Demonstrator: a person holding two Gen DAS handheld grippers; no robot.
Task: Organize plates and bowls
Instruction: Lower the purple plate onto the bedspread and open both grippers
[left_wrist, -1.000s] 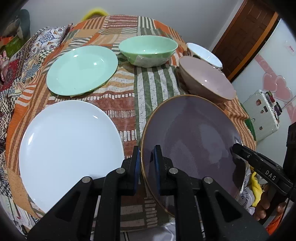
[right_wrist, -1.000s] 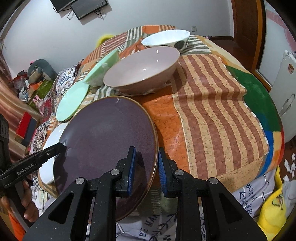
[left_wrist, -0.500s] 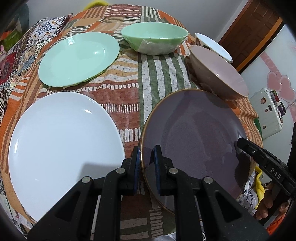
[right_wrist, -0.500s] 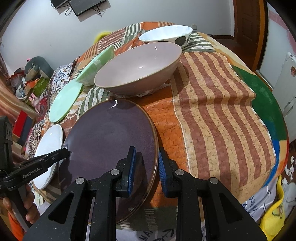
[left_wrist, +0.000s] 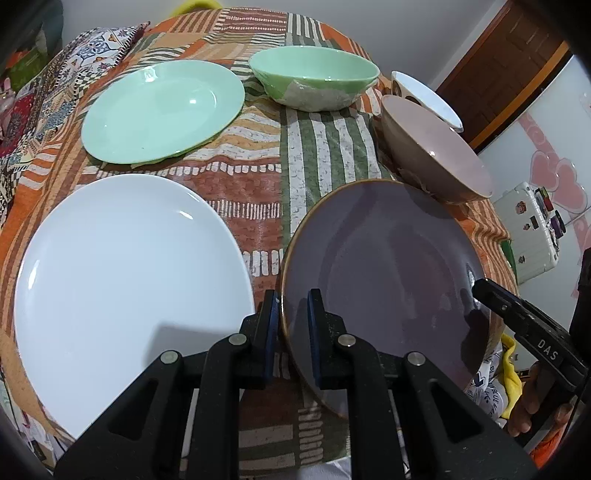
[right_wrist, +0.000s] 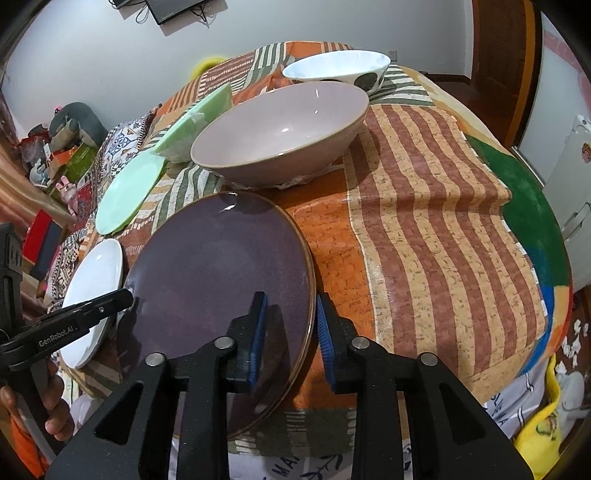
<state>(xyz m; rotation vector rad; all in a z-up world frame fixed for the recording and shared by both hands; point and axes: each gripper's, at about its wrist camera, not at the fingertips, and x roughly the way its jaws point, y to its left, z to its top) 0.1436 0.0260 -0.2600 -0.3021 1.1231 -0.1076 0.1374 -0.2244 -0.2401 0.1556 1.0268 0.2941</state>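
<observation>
We hold: left gripper (left_wrist: 291, 310), jaws clamped on the purple plate (left_wrist: 384, 266) rim; right gripper (right_wrist: 290, 325), jaws opening astride the opposite rim; plate on the counter (right_wrist: 424, 221), between white plate (left_wrist: 125, 273) and pink bowl (right_wrist: 280, 133)

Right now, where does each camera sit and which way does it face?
Left wrist: on the left gripper, angled down across the table; its jaws clamp the purple plate; a hand shows.
Right wrist: on the right gripper, angled down; jaws opening around that plate's opposite rim.
Shared: purple plate, pink bowl, white plate.
</observation>
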